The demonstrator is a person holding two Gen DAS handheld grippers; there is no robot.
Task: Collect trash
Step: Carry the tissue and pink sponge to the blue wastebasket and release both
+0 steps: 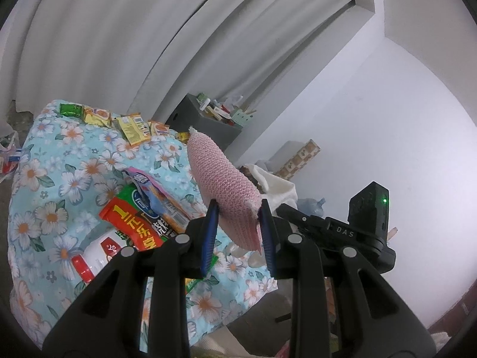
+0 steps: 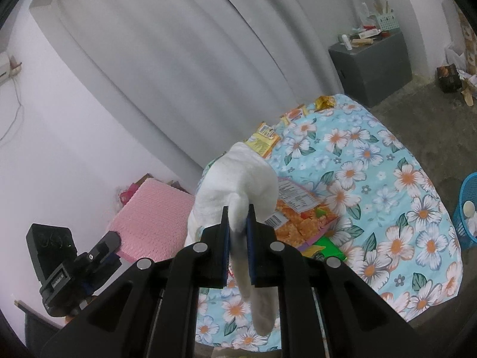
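Observation:
My left gripper [image 1: 238, 223] is shut on a pink mesh sponge [image 1: 222, 176] and holds it up above the table; the sponge also shows in the right wrist view [image 2: 152, 220]. My right gripper [image 2: 238, 226] is shut on a white cloth [image 2: 235, 185] that hangs down between the fingers. The cloth shows in the left wrist view [image 1: 277, 185] too. Snack wrappers lie on the floral tablecloth [image 1: 59, 185]: a red and green packet [image 1: 134, 223], yellow packets [image 1: 132, 126], an orange chip bag [image 2: 301, 217] and a green wrapper [image 2: 328, 247].
A white bottle with a red cap [image 1: 92, 253] lies on the table. A blue basket [image 2: 468, 211] stands on the floor at right. A grey cabinet [image 2: 372, 65] with small items on top stands by the white curtain [image 2: 179, 59].

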